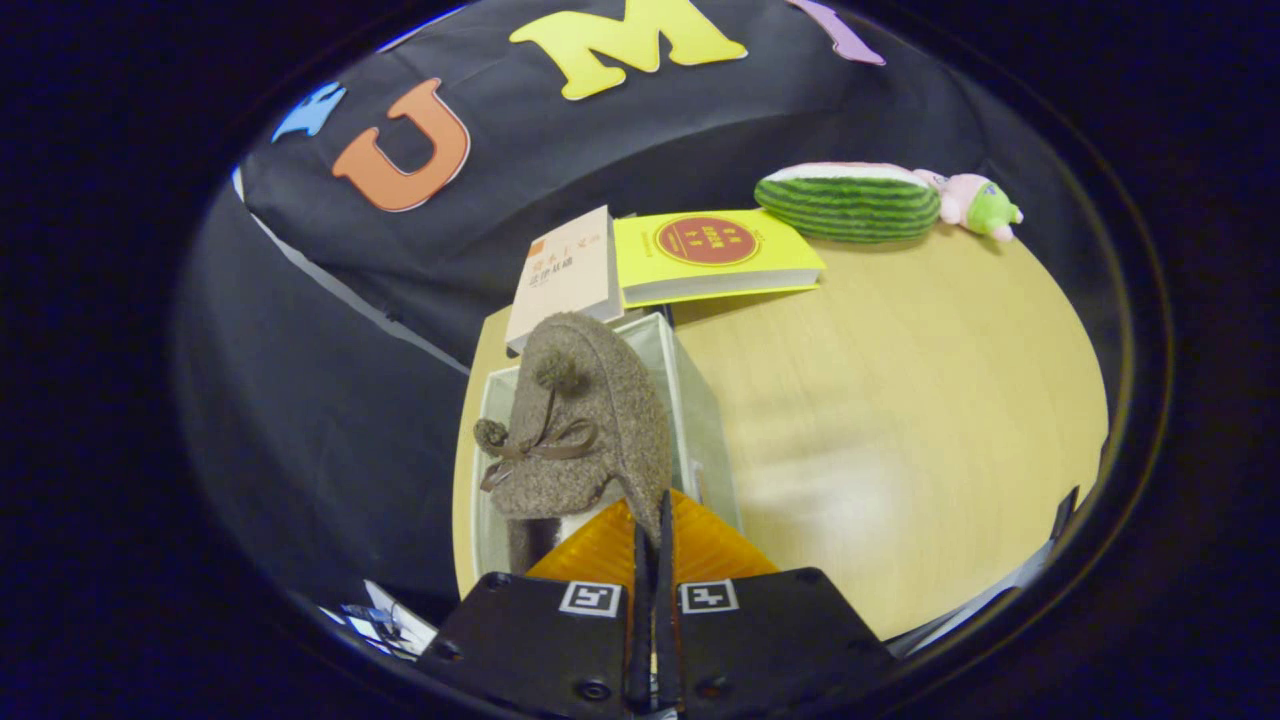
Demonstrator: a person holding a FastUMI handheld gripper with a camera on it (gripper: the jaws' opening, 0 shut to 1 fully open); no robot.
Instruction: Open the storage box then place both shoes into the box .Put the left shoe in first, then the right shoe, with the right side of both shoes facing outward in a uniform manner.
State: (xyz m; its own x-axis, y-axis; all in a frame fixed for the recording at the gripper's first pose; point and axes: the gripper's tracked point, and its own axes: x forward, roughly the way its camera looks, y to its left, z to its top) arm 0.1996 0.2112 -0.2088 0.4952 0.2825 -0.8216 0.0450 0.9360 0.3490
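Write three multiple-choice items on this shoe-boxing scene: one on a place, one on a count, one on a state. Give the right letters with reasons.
1. Where is the fuzzy brown shoe with pompoms and a ribbon bow?
A. Held over the clear plastic storage box, just ahead of the claw
B. Lying on the yellow book
C. Beside the striped plush

2. How many books lie on the light wooden table beyond the box?
A. One
B. Two
C. Four

3. How do the claw's fingers stand?
A. Spread wide
B. Closed together on the shoe's edge
C. Clamped on a book

Answers:
1 A: the shoe hangs in front of the box opening, right at the fingertips.
2 B: a white book and a yellow book with a red circle lie side by side.
3 B: the fingers meet with almost no gap, pinching the shoe's rear edge.
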